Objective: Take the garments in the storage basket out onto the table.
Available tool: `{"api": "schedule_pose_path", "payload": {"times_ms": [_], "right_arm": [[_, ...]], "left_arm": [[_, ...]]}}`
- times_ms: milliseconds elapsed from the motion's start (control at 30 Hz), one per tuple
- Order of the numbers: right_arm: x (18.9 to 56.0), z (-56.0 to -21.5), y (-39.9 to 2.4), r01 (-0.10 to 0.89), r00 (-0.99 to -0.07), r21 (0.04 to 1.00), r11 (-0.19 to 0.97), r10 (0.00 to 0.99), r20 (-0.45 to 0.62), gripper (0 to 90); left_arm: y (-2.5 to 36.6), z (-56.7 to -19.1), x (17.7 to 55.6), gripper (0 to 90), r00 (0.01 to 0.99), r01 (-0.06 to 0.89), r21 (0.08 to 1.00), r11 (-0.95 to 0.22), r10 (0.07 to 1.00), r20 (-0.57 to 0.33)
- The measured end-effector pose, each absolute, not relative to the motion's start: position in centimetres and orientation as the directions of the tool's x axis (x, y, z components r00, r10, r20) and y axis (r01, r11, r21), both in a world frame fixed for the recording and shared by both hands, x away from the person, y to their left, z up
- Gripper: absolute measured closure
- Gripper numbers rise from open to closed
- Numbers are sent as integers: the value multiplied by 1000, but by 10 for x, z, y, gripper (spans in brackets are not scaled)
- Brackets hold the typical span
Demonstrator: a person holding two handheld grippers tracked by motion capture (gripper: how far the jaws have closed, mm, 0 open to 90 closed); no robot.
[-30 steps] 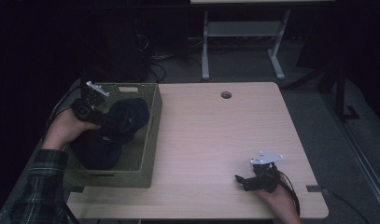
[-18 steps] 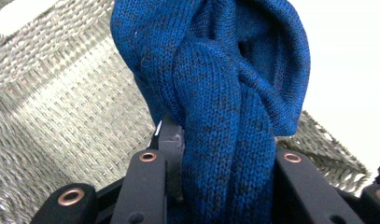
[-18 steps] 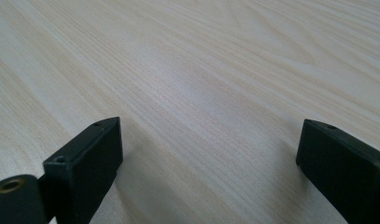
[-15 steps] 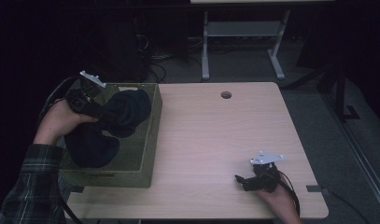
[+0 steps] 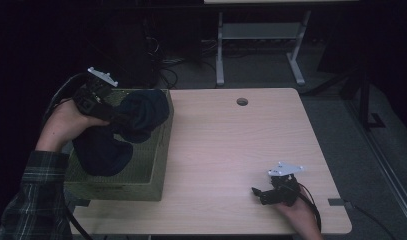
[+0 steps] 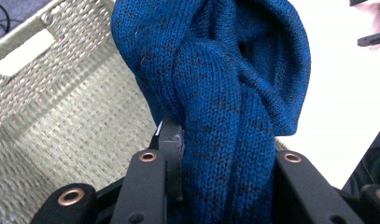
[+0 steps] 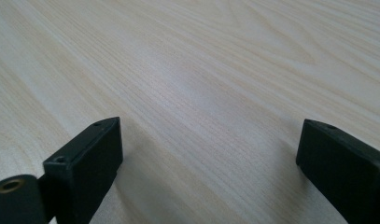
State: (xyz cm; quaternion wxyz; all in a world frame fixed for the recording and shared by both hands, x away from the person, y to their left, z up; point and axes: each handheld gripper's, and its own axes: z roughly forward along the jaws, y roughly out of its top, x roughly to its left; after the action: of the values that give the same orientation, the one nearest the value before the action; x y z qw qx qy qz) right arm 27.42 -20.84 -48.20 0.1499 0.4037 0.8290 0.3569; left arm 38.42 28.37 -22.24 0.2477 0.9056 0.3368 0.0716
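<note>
A dark blue knitted garment hangs partly out of a woven olive basket at the table's left side. My left gripper is shut on the garment and holds it above the basket; more blue cloth lies inside, below my hand. My right gripper rests open near the table's front right edge, its jaws spread wide over bare wood with nothing between them.
The light wooden table has a round cable hole near its far edge. A metal desk frame and cables stand on the dark floor behind. A person's plaid sleeve comes in at the bottom left.
My left gripper has risen and drawn back toward the basket's far left corner, lifting the blue garment higher out of the basket. My right gripper has stayed put.
</note>
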Motion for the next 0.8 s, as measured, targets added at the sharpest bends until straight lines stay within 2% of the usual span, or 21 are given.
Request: {"api": "schedule_pose_path", "payload": {"times_ms": [800], "right_arm": [[274, -482, -208, 562, -629, 713, 420, 776, 39, 68]], "left_arm": [[217, -207, 388, 670, 834, 489, 532, -691, 549, -54]]}}
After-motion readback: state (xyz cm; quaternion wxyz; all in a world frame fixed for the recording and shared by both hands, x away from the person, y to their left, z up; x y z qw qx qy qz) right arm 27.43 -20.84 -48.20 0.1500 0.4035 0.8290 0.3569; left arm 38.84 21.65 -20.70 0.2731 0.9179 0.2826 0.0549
